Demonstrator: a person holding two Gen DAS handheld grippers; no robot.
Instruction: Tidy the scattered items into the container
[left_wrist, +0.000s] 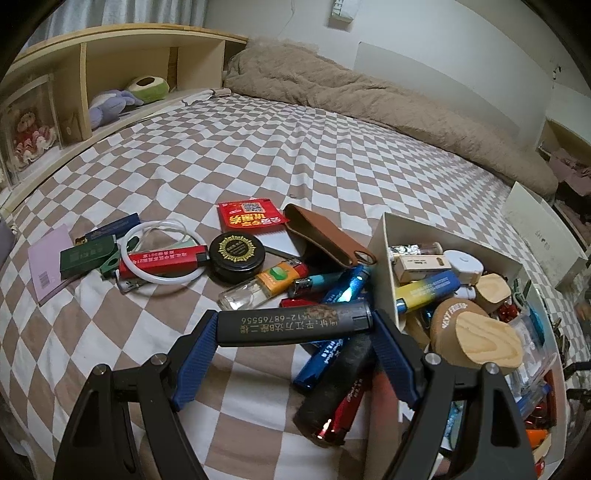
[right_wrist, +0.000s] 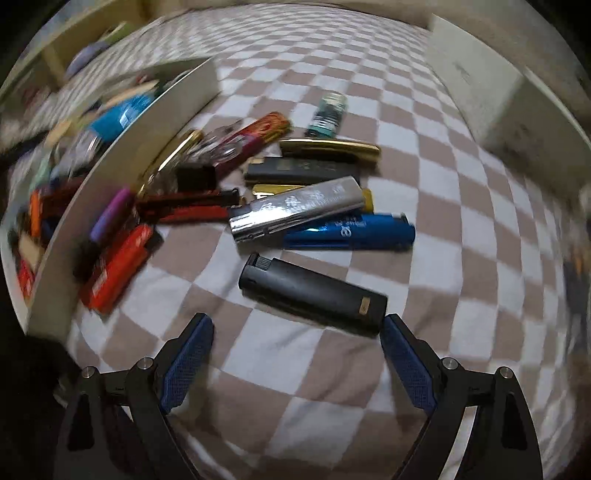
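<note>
I am working on a bed covered with a brown-and-white checked sheet (left_wrist: 258, 155), a wooden shelf unit (left_wrist: 110, 74) far to the left and a rumpled tan duvet (left_wrist: 369, 96) along the far side. Going left to right in my left view: a pink booklet (left_wrist: 50, 262) lies at the far left, then a green box (left_wrist: 86, 256), a white ring of tubing (left_wrist: 162, 254) over a red lighter (left_wrist: 162, 260), a round black tin (left_wrist: 236, 254), an orange lighter (left_wrist: 282, 277) and a brown leather pouch (left_wrist: 325, 236). The white container (left_wrist: 384, 258) stands to the right, already heaped with lighters and wooden-capped pieces. My left gripper (left_wrist: 295, 325) is clamped on a dark grey lighter (left_wrist: 293, 323), end to end between the blue pads, held just above the sheet near the container's near left corner.

In my right view the container wall (right_wrist: 122, 155) runs along the left, with a red lighter beside it. More lighters are scattered to its right: a silver lighter (right_wrist: 295, 208) lying over a blue lighter (right_wrist: 351, 232), and nearest me a black lighter (right_wrist: 312, 291). My right gripper (right_wrist: 297, 334) is spread wide and empty, pointing steeply down, and the black lighter's near end lies just beside its right pad (right_wrist: 402, 358); I cannot tell whether they touch.
</note>
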